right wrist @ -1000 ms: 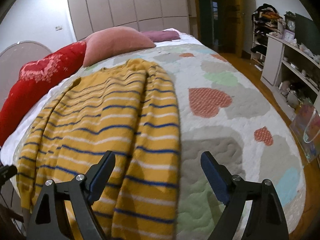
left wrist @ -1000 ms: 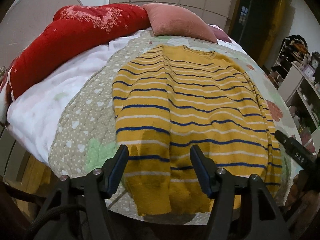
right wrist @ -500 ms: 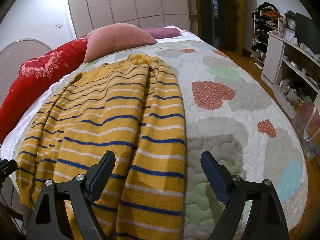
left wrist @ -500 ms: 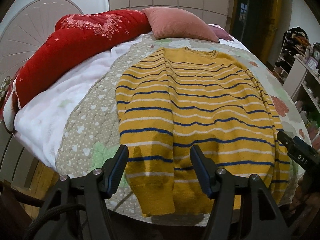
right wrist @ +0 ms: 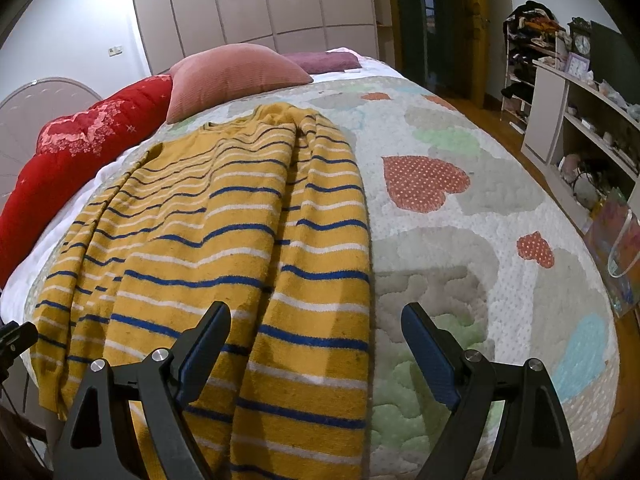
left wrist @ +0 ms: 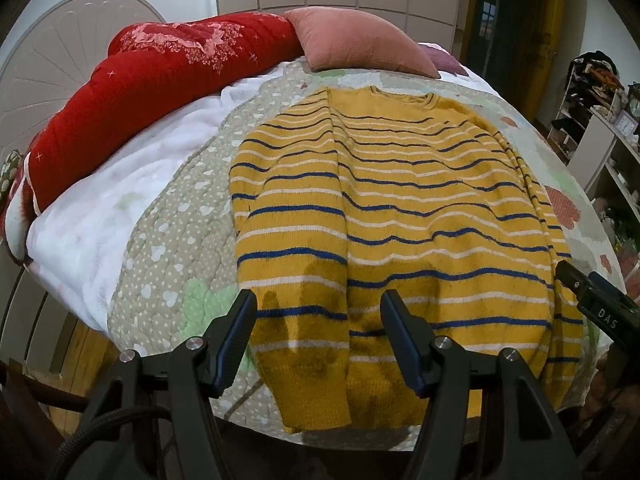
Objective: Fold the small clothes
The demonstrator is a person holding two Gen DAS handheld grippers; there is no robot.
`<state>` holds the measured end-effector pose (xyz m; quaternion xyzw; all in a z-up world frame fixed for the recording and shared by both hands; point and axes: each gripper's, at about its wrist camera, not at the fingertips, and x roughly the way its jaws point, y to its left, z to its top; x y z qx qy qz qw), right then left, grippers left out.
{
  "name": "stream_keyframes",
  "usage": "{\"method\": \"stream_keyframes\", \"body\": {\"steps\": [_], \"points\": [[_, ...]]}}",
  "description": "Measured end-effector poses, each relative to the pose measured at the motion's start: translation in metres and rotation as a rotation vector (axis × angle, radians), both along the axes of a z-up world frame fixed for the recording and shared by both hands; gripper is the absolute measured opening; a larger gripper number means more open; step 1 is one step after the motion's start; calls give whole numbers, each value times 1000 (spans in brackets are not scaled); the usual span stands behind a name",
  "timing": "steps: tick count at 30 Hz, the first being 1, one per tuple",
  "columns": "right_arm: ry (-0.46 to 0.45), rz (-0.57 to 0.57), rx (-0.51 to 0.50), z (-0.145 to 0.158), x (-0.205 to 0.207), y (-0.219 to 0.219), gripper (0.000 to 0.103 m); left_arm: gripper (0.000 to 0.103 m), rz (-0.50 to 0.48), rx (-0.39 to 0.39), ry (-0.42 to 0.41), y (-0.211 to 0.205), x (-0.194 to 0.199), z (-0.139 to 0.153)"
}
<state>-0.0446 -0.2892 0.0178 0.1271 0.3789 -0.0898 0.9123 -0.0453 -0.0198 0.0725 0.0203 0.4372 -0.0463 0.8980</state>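
Note:
A yellow sweater (left wrist: 392, 216) with blue and white stripes lies flat on the bed, neck toward the pillows, both sleeves folded in along its sides. Its hem hangs slightly over the near bed edge. My left gripper (left wrist: 320, 340) hovers open above the hem on the sweater's left side, nothing between its fingers. In the right wrist view the same sweater (right wrist: 240, 248) fills the left half, and my right gripper (right wrist: 316, 348) stands open over its right sleeve edge and the quilt, holding nothing. The right gripper's tip (left wrist: 596, 304) shows at the left view's right edge.
The bed carries a heart-patterned quilt (right wrist: 460, 216), a white blanket (left wrist: 132, 184), a red comforter (left wrist: 152, 80) and a pink pillow (left wrist: 360, 44) at the head. White shelves (right wrist: 588, 132) with clutter stand to the right, across a wooden floor.
Both grippers have drawn back and risen slightly from the sweater, so more of the bed shows. The sweater has not moved, and both grippers stay open.

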Motion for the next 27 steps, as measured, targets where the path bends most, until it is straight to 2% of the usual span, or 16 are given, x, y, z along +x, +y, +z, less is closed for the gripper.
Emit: {"method": "stream_keyframes", "body": {"steps": [4, 10, 14, 16, 19, 24, 25, 26, 27], "points": [[-3, 3, -7, 2, 2, -2, 91, 63, 2, -3, 3, 1, 0, -2], [-42, 12, -7, 28, 31, -24, 91, 63, 1, -15, 9, 2, 2, -5], [-44, 17, -38, 40, 82, -45, 91, 63, 4, -24, 18, 4, 9, -9], [-13, 24, -69, 38, 115, -52, 90, 63, 5, -27, 24, 5, 12, -12], [43, 27, -81, 26, 164, -63, 86, 63, 11, -33, 38, 9, 19, -17], [123, -15, -24, 0, 230, -90, 86, 63, 19, -34, 45, 16, 29, -22], [130, -19, 5, -5, 240, -96, 81, 63, 20, -35, 47, 17, 31, -23], [132, -15, 32, -8, 243, -98, 72, 63, 24, -35, 50, 18, 34, -25], [145, 11, 107, -14, 252, -103, 33, 63, 27, -34, 54, 19, 37, -26]]}}
